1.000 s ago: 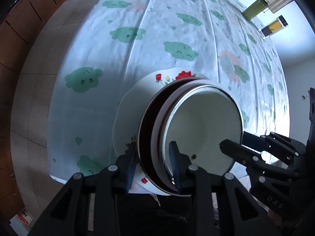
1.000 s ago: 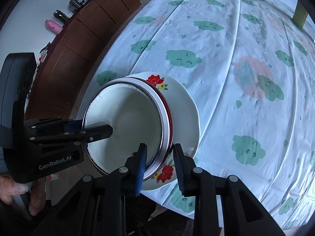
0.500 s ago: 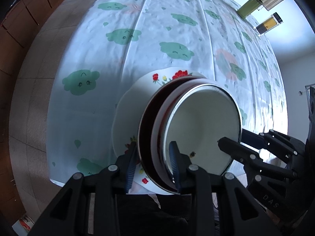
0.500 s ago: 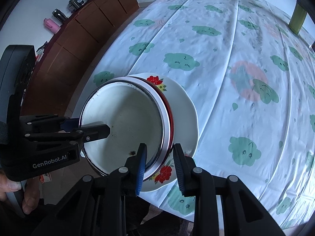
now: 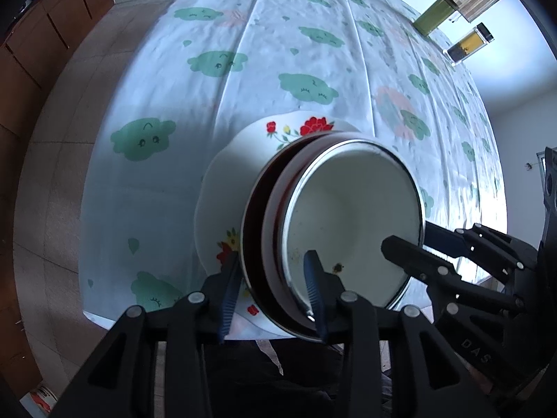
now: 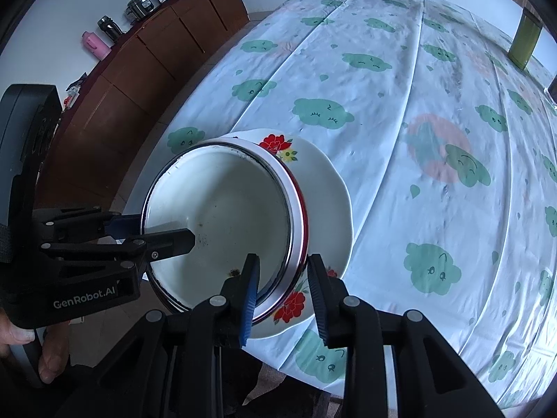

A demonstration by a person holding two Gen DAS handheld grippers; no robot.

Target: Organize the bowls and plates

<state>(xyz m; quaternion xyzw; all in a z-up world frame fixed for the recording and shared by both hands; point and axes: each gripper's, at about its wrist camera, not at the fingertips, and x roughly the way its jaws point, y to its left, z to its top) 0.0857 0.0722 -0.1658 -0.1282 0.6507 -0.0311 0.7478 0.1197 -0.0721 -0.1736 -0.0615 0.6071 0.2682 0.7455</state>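
A stack of nested bowls, a white enamel bowl (image 5: 351, 216) inside a red-rimmed bowl (image 5: 257, 244), stood tilted above a floral plate (image 5: 222, 188) at the near edge of the cloud-patterned tabletop (image 5: 243, 69). The left claw (image 5: 273, 285) was clamped on the bowls' rims at one side, 1 finger inside and 1 outside. The right claw (image 6: 283, 285) gripped the rims of the same 2 bowls at the opposite side.
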